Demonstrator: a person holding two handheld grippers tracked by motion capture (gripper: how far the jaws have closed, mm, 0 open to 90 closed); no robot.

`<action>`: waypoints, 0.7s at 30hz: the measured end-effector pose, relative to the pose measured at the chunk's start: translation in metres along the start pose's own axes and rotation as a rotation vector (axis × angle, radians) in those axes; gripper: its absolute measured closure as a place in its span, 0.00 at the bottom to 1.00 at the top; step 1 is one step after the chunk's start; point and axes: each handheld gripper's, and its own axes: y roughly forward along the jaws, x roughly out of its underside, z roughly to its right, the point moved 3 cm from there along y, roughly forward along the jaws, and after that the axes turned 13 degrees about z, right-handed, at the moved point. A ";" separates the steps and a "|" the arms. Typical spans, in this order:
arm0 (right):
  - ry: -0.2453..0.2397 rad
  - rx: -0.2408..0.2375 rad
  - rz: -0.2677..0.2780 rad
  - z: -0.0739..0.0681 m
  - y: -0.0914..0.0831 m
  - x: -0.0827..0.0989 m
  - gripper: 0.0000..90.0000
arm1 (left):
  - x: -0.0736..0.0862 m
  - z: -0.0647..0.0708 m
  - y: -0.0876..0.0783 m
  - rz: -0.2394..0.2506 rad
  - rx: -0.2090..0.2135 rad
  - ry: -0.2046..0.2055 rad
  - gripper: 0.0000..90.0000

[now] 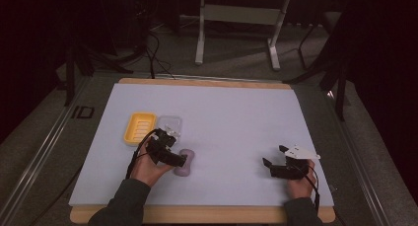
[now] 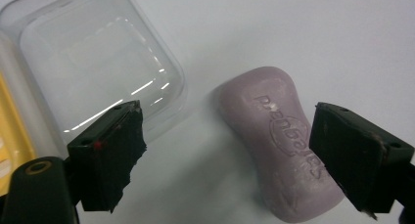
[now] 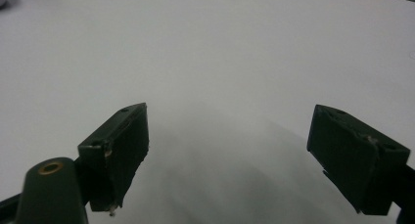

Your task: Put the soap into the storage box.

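The white-topped table (image 1: 236, 117) (wooden-edged) carries a yellow soap dish (image 1: 139, 128), clear lid (image 1: 170, 124) and purple soap (image 1: 185, 163).

Dim lab, white-topped table (image 1: 236, 112), trailing floor cables (image 1: 153, 48), metal stand legs (image 1: 236, 33)

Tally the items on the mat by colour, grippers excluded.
Yellow: 1, soap dish tray
Clear: 1, plastic lid
Purple: 1, soap bar
Total: 3
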 end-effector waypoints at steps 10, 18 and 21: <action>-0.002 -0.001 0.000 0.000 0.000 0.000 0.17 | 0.000 0.010 0.011 -0.034 -0.002 0.005 0.03; -0.008 -0.002 -0.001 -0.001 0.000 0.000 0.17 | 0.003 0.018 0.019 -0.058 0.008 0.010 0.02; -0.010 -0.002 -0.002 -0.001 0.000 0.000 0.17 | 0.004 0.021 0.022 -0.063 0.012 0.002 0.02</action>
